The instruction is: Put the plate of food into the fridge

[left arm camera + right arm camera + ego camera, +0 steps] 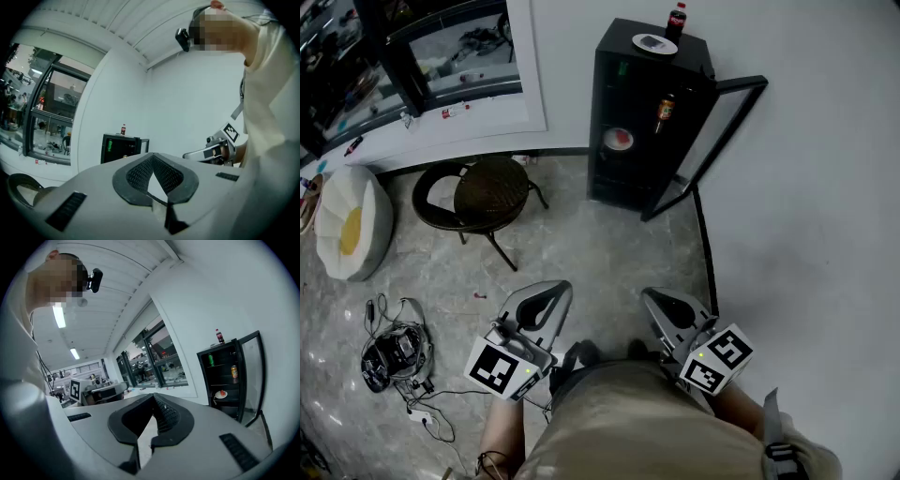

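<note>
Head view looks down on the left hand-held gripper (pixel 547 296) and the right hand-held gripper (pixel 663 304), both held low in front of the person's body. Each is closed and has nothing between its jaws, as each gripper's own view shows plainly.

Well apart from them, against the white wall, stands the black fridge (pixel 694 70) with its glass door (pixel 712 141) swung open. The plate of food (pixel 619 139), white with something red on it, sits on a shelf inside. A cola bottle (pixel 676 19) and a second plate (pixel 654 43) stand on the fridge top.

Only this view takes in the floor, with a round dark stool (pixel 492 192), an egg-shaped cushion (pixel 352 225) and a tangle of cables (pixel 394 352).

Right gripper view faces the shelves. A green can (pixel 210 360) is highest, an orange can (pixel 234 371) is on the shelf below, and the plate is lower still.

Left gripper view shows the fridge small and dark. The bottle is visible on top, but the plate cannot be made out there. The right hand-held gripper appears at that view's right.
</note>
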Motion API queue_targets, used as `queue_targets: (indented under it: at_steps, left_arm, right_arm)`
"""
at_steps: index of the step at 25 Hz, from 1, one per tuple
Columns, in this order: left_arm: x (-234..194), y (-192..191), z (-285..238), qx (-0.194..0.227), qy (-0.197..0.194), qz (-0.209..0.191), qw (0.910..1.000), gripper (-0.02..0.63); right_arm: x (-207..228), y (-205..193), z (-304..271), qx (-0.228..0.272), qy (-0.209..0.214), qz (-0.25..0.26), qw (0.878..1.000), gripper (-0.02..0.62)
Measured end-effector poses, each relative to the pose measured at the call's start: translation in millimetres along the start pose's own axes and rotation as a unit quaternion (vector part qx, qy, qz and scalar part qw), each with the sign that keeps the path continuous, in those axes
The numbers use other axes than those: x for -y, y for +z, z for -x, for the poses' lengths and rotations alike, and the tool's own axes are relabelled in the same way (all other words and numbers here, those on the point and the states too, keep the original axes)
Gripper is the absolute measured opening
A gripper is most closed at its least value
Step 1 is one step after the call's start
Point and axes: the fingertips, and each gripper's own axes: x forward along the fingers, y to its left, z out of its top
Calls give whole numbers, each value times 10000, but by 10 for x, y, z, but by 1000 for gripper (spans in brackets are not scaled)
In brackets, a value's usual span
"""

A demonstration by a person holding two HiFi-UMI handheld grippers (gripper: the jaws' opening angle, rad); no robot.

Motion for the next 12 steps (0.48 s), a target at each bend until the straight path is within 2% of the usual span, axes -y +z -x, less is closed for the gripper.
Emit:
queue_targets:
  at_steps: [12]
  left_arm:
    - [-54,-153,77,17,-135,110,9998,11]
  right_arm:
    - [-82,-71,-52,-36,-185,3,9998,21]
